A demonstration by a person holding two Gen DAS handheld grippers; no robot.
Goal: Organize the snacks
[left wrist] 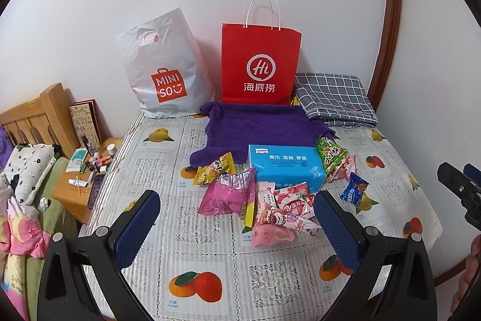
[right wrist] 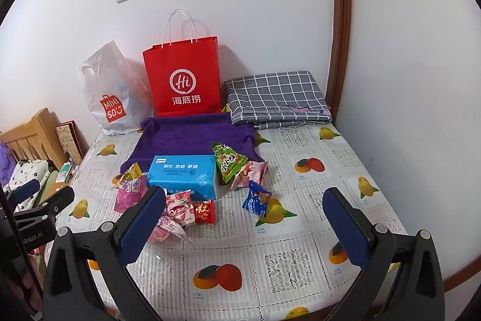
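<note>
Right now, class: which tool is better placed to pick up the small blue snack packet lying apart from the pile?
Right. The small blue snack packet lies between the open right tool's fingers, whereas the left tool is centred on the pink packets.

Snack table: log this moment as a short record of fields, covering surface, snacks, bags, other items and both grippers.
surface: table under a fruit-print cover
snacks: loose packets in pink, green, blue, red and yellow, scattered around a blue tissue pack
bags: red paper bag and white Miniso bag, upright against the wall
other items: purple towel, folded grey checked cloth
left gripper: jaws open, holding nothing, above the pink packets
right gripper: jaws open, holding nothing
</note>
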